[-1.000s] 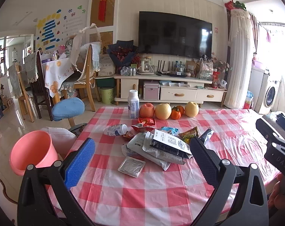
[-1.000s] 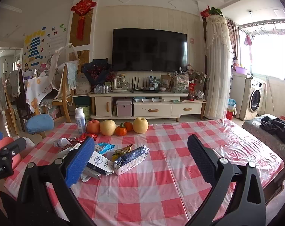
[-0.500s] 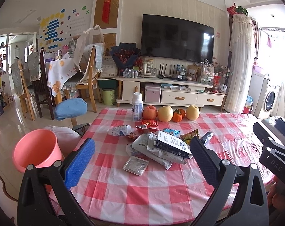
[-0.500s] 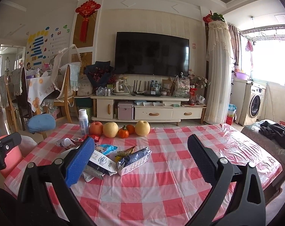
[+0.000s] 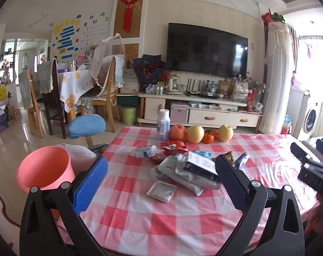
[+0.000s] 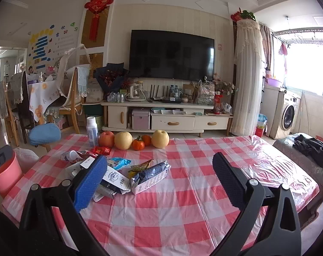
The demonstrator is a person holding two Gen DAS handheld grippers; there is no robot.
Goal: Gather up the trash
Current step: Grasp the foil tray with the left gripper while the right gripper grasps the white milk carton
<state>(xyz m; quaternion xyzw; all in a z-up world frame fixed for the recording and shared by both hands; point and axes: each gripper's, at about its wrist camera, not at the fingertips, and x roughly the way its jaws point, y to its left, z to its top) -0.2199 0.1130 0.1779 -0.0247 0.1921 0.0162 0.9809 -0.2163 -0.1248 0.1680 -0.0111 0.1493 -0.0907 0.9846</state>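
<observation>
At centre of the checked surface (image 6: 182, 209) sits the trash pile: milk carton (image 6: 115, 180), dark snack bag (image 6: 149, 176), grey pouches (image 5: 182, 175), flat silver sachet (image 5: 161, 191), blue wrapper (image 6: 118, 162), red wrappers (image 5: 176, 146), tipped small bottle (image 5: 144, 151). Pink bin (image 5: 45, 170) stands off the surface edge, at 9 o'clock of the pile in the left wrist view. Fruit row (image 6: 133, 140) and upright white bottle (image 6: 92, 131) at 12 o'clock of the pile; we judge these not trash.

Our left gripper (image 5: 161, 177) is spread wide, nothing between the pads, hovering short of the pile. Right gripper (image 6: 159, 176) likewise wide and empty, pile at its 10 o'clock.

Step in hand, as we read it: approach for the first pick. To do it well, we'd take an outlying piece first. The silver sachet lies alone at 6 o'clock of the heap, but flat, so it needs a low angled pinch on an edge. The dark snack bag is bulkier and easier for the right gripper; close across its narrow width. Avoid dragging the glossy cover. The bin is on the left side, so the left gripper suits the drops.

Versus a second ago: both views sit further back and higher, more near surface edge shows, pile looks smaller. Both grippers are as wide as before. Nothing in the pile has shifted.
</observation>
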